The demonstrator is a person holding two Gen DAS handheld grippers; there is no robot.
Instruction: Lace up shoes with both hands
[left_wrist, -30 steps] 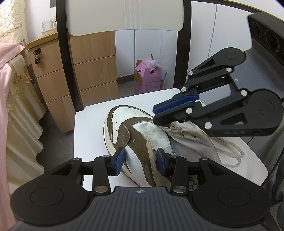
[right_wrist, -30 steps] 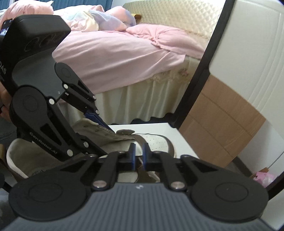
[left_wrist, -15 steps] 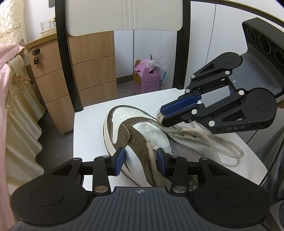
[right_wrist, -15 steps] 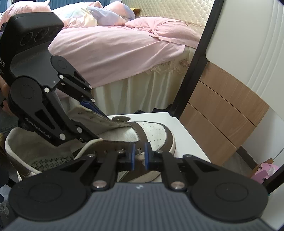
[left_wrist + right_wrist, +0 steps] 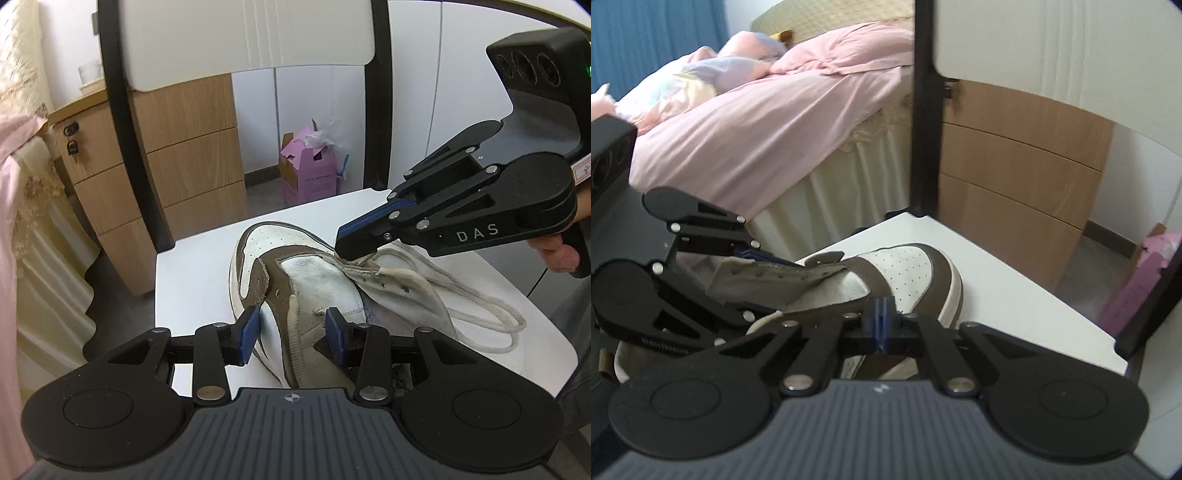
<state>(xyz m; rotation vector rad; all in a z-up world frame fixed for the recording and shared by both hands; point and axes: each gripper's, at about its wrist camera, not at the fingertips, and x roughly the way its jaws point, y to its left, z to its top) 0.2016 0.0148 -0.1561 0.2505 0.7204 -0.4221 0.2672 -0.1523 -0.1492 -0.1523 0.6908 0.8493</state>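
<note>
A white and brown high-top sneaker (image 5: 295, 266) lies on its side on a white chair seat (image 5: 192, 273), toe toward the chair back. My left gripper (image 5: 293, 330) is open, its blue pads straddling the shoe's upper near the collar. My right gripper (image 5: 341, 247) is shut, its tip at the shoe's lace flap, apparently pinching the off-white lace (image 5: 476, 295) that loops loose over the seat. In the right wrist view the shoe (image 5: 901, 269) lies ahead of the shut right gripper (image 5: 882, 321), and the left gripper (image 5: 753, 254) holds its side.
The chair's black frame and white backrest (image 5: 251, 33) rise behind the shoe. A wooden drawer unit (image 5: 177, 162) and a pink box (image 5: 308, 173) stand on the floor beyond. A bed with pink covers (image 5: 757, 122) is at the left.
My right gripper has moved up and to the right, drawing the lace with it, and its camera has swung toward the chair back. The left gripper has stayed put.
</note>
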